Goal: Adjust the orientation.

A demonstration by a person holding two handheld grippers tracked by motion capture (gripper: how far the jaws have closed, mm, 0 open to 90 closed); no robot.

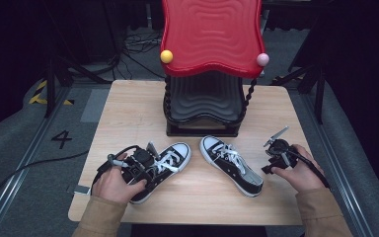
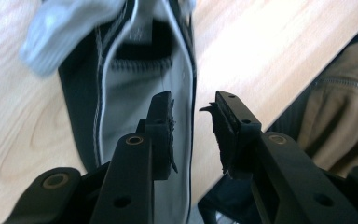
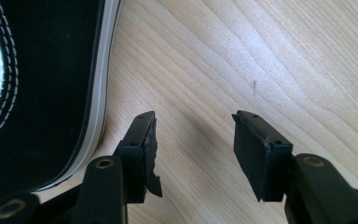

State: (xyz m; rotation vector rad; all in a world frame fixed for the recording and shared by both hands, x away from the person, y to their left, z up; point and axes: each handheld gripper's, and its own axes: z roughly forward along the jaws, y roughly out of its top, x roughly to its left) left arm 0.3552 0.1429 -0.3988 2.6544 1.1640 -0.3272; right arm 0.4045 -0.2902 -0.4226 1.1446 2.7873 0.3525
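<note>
Two black canvas sneakers with white laces and white toe caps lie on the counter (image 1: pixel 128 106), toes pointing away from me and angled toward each other. I count one left sneaker (image 1: pixel 170 160) and one right sneaker (image 1: pixel 231 164), set near each other but apart. My left gripper (image 1: pixel 147 165) sits at the heel opening of the left sneaker; in the left gripper view its jaws are parted a little, one inside the shoe's grey lining (image 2: pixel 140 93) and one outside the collar, not yet pressed onto it. My right gripper (image 1: pixel 276 148) rests just beside the right sneaker; in the right gripper view its jaws are spread wide over bare wood, the shoe's white sole edge (image 3: pixel 100 93) to one side. Behind the shoes stands one two-tier shoe rack, its red top shelf (image 1: pixel 211 34) above a black lower shelf (image 1: pixel 205 98), with one yellow knob (image 1: pixel 166 56) and one pink knob (image 1: pixel 262 59).
</note>
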